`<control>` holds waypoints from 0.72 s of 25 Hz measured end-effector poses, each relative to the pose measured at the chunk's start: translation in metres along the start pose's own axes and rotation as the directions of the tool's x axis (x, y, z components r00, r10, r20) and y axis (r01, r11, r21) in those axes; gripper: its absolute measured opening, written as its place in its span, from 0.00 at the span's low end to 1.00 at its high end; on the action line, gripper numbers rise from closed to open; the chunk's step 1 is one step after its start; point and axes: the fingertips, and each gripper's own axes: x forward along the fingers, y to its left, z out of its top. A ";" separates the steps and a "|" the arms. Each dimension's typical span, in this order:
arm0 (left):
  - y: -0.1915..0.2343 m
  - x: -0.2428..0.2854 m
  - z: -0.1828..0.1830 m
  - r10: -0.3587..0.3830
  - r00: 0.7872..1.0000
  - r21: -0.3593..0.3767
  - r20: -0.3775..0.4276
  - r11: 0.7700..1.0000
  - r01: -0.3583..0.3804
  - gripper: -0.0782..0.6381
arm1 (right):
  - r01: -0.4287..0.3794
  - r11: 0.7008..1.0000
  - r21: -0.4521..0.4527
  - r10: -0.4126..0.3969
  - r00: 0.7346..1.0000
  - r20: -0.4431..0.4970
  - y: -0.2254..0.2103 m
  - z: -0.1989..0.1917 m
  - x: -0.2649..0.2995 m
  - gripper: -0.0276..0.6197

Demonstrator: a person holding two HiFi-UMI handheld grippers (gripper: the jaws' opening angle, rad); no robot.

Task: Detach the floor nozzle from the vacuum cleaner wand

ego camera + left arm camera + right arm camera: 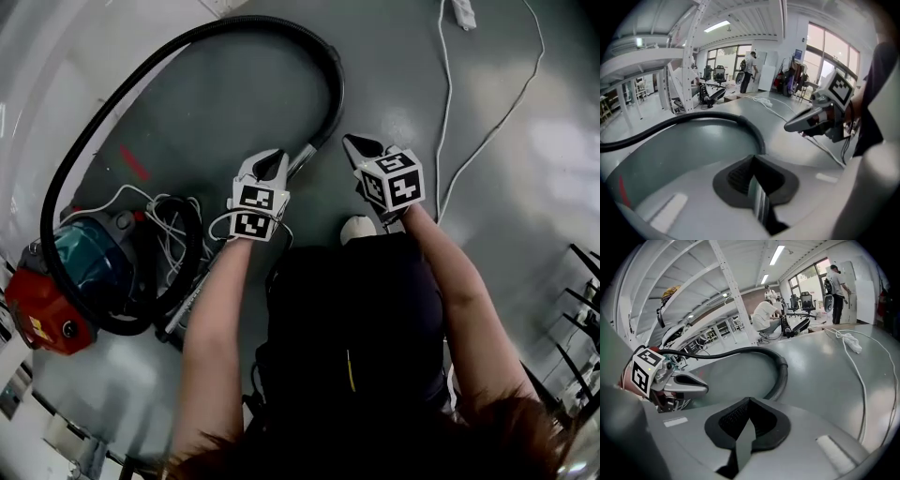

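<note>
A red and teal canister vacuum (pixel 58 286) lies on the grey floor at the left. Its black hose (pixel 187 42) loops round to the silver wand (pixel 302 159), which passes under my left gripper (pixel 272 164) and shows again as a metal tube (pixel 187 302) beside the canister. I cannot make out the floor nozzle. My left gripper is shut and empty above the wand, which shows through the jaw gap (pixel 759 201). Just right of the wand, my right gripper (pixel 361 148) is shut and empty. Each gripper appears in the other's view: the right gripper (pixel 797 124) and the left gripper (pixel 701 389).
A bundle of white cable (pixel 169 225) lies by the canister. A white power cord (pixel 441 94) and power strip (pixel 461 11) run along the floor at the right. Black chair legs (pixel 581 300) stand at the right edge. People (pixel 749 70) and shelving (pixel 726 291) are far off.
</note>
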 end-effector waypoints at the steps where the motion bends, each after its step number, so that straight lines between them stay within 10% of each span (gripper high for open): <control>1: -0.001 0.008 -0.001 -0.014 1.000 0.033 -0.003 0.999 0.014 0.12 | 0.003 1.000 0.021 -0.003 1.000 0.014 -0.005 -0.003 0.007 0.04; 18: -0.019 0.046 -0.046 -0.095 0.993 0.180 -0.066 0.978 0.106 0.13 | 0.020 0.991 0.135 -0.026 0.999 0.044 -0.009 -0.029 0.054 0.05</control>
